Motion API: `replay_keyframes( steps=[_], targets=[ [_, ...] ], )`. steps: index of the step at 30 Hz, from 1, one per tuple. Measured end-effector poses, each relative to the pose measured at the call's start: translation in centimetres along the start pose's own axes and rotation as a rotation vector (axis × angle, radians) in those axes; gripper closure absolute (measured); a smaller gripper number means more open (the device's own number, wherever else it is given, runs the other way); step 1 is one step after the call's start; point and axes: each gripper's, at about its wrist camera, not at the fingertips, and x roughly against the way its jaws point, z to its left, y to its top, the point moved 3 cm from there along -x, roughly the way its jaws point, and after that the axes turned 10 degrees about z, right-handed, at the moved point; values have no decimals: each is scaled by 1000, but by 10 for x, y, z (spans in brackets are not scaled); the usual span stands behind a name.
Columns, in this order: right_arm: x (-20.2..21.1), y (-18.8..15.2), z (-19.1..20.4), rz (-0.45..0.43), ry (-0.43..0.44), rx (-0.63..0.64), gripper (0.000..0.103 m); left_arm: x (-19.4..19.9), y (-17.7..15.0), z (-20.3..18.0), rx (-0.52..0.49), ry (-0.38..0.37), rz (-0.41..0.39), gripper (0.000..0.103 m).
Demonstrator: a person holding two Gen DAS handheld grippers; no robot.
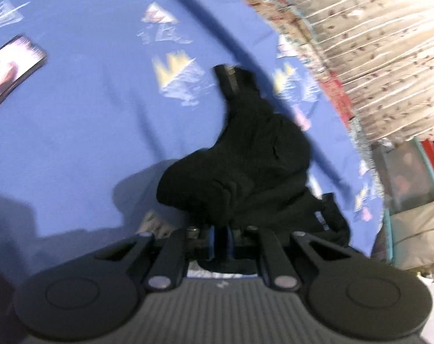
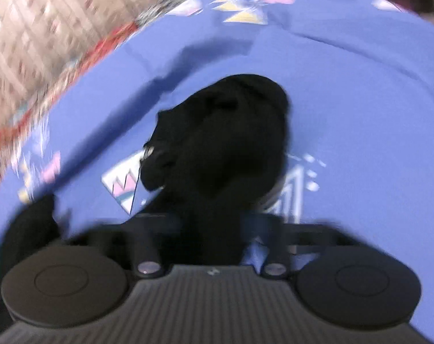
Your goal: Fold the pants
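Note:
The black pants (image 1: pixel 245 149) hang bunched in a crumpled mass over the blue patterned bedsheet (image 1: pixel 88 114). In the left wrist view my left gripper (image 1: pixel 220 240) is shut, its blue pads pinching a fold of the black cloth, and a zipper end sticks up at the top of the bunch. In the blurred right wrist view the pants (image 2: pixel 225 132) rise as a dark lump from between the fingers of my right gripper (image 2: pixel 217 229), which is shut on the cloth. Another part of the pants hangs at that view's lower left.
A phone (image 1: pixel 10 68) with a lit screen lies on the sheet at the left. A beige floral curtain (image 1: pixel 374 43) hangs past the bed's far edge, with a red-trimmed blanket border below it. Boxes (image 1: pixel 409 172) stand beside the bed at the right.

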Motion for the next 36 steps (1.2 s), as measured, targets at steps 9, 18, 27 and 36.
replay_keyframes(
  steps=[9,18,27,36],
  targets=[
    [160,-54,-71,-182,90,23,81,-32,-9,23,32,61,85,95],
    [179,-36,-104,-188,-127,74,52,-33,-20,28,12,95,87,84],
    [29,5,38,107,-60,485,28,-35,-21,20,-12,144,82,86],
    [95,64,-14,-126,-64,296,96,-28,-16,18,-26,129,68,93]
  ],
)
